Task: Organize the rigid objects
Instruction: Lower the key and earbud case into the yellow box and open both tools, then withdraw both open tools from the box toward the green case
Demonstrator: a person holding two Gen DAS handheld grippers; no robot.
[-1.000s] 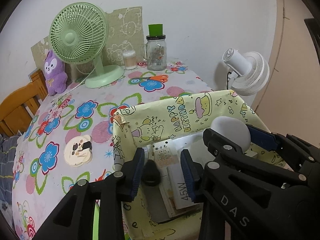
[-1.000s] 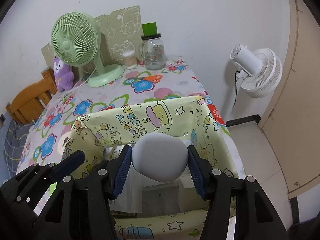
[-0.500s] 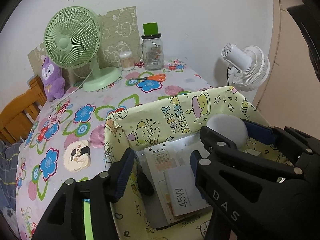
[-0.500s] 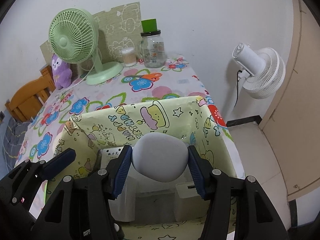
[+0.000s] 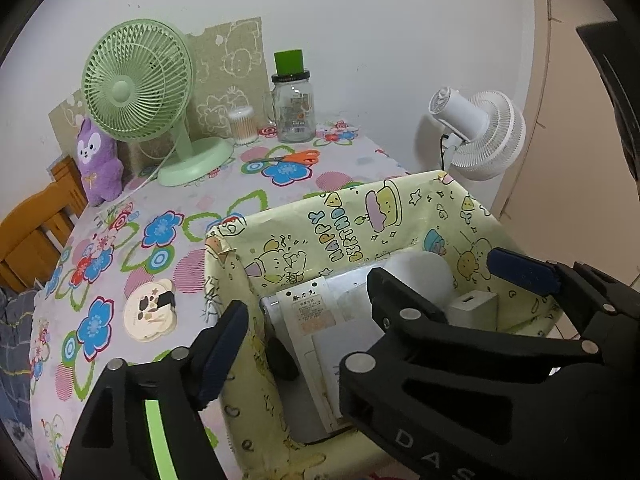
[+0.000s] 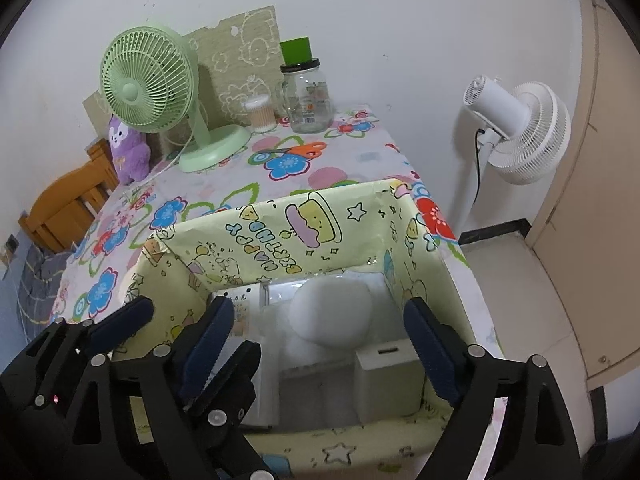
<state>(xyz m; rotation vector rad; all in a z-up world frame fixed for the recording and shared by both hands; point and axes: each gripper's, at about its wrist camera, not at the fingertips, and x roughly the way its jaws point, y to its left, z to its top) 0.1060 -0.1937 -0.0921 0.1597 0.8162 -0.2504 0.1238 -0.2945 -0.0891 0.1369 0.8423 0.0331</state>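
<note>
Desk (image 5: 132, 264) first: it wears a flowered cloth, and the yellow cartoon-print box (image 6: 320, 216) sits at its near right corner, open at the top. Inside the box lie a flat white packet with printed labels (image 5: 316, 312), a small white charger block (image 6: 384, 376) and the rounded white gadget (image 6: 332, 312), which rests on the things below it, near the back wall. My right gripper (image 6: 320, 344) hangs over it with fingers spread wide, one each side of the gadget and touching neither side of it, so I judge the drop is made. My left gripper (image 5: 304, 328) is spread as well and carries nothing; its left finger sits outside the box's left wall, and the right one I cannot see behind my other tool.

To finish well, I should lift the right fingers straight up so no pad clips the gadget or drags the thin paper wall, which looks soft and could buckle. The two tools are crowded close together over the box, so I would part them one at a time.

Farther off on the desk stand a green fan (image 5: 140, 84), a purple plush toy (image 5: 98, 160), a glass jar (image 5: 294, 108) with a green cap, a small tub of cotton buds (image 5: 242, 124), orange scissors (image 5: 296, 156) and a round bear-shaped coaster (image 5: 150, 314). A white fan (image 6: 520, 132) stands on the floor beyond the desk, well apart from my path.
</note>
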